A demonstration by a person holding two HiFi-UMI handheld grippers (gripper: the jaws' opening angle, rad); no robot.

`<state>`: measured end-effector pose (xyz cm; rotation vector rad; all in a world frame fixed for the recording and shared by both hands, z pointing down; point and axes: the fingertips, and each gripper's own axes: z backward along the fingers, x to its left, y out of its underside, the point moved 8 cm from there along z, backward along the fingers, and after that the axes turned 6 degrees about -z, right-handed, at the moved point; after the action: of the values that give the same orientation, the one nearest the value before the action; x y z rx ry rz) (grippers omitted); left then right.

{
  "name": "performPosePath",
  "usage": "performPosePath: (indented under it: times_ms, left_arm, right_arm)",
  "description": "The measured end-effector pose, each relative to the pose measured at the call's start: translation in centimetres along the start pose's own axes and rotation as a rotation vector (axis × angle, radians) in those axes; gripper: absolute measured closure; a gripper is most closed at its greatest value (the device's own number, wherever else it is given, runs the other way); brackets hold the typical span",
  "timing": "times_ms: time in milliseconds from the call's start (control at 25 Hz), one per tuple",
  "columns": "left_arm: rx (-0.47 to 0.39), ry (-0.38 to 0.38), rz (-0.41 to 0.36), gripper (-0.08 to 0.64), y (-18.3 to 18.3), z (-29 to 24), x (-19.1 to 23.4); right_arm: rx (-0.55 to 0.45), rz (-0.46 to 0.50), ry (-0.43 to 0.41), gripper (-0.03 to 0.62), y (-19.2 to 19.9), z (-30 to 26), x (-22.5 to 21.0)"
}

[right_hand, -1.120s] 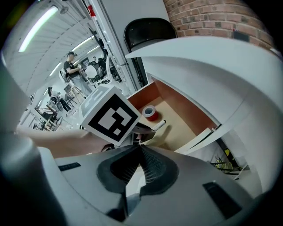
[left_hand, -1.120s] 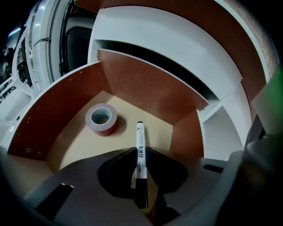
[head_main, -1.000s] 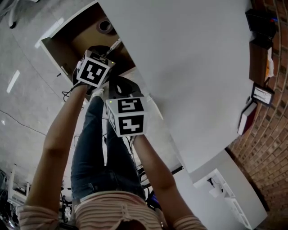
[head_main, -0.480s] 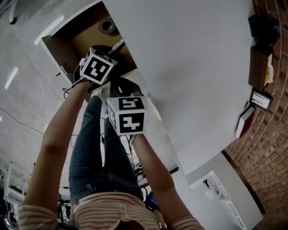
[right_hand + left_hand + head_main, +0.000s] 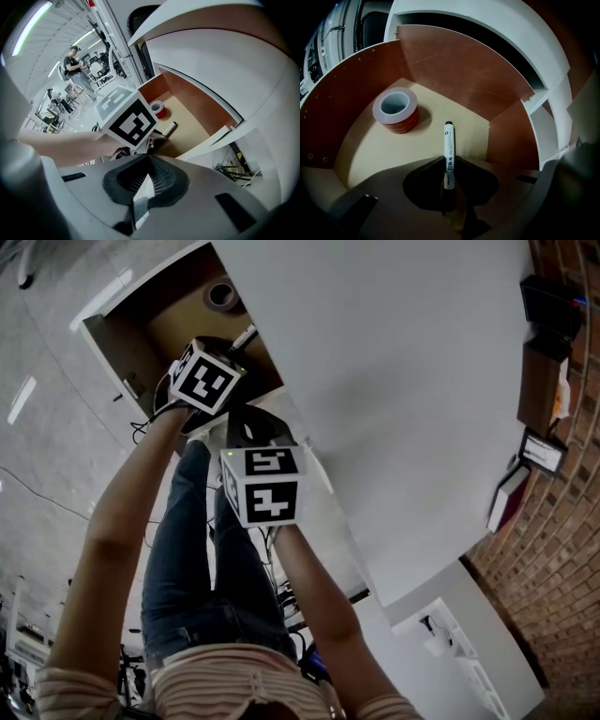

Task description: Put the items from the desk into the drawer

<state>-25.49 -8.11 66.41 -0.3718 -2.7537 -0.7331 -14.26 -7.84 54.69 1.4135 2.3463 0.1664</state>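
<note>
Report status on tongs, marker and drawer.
Left tongs shut on marker, pointing into open drawer. Right tongs shut, empty. Tape roll already in drawer, off to one side, not in the way.

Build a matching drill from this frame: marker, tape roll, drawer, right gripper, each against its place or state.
Things:
1. marker
2. tape roll
3. drawer
4. right gripper

States:
A. pulled open
B. shut, nothing in it
C. lying flat on the drawer floor
D. clamped in the left gripper

Pairs: 1-D, 2-C, 3-A, 4-B
</note>
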Motion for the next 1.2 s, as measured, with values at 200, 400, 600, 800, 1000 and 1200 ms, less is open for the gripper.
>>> performPosePath:
  times_ms: [200,400,600,800,1000,1200]
  left_arm:
    - [0.002,0.011,0.005,0.491,0.1,-0.1,-0.1]
    - [0.016,0.008,0.002,0.491,0.4,-0.2,-0.2]
    - [0.002,0.025,-0.006,0.464,0.3,-0.1,-0.4]
    - [-0.007,0.009,0.011,0.44,0.2,0.8,-0.4]
    - [-0.043,-0.013,0.027,0.441,-0.4,2.2,0.1]
    - [-0.124,-0.03,0.056,0.46,-1.4,5.1,0.2]
  right_arm:
    - [-0.001,-0.002,0.004,0.575,0.0,-0.1,-0.1]
    - [0.003,0.004,0.008,0.575,0.0,-0.1,-0.1]
    - [-0.002,0.009,0.016,0.575,-0.2,0.0,-0.3]
    - [-0.007,0.008,0.015,0.575,-0.4,0.3,0.0]
    - [-0.02,0.014,0.021,0.575,-0.5,0.5,0.2]
    - [-0.04,0.021,0.015,0.575,-1.0,1.3,0.6]
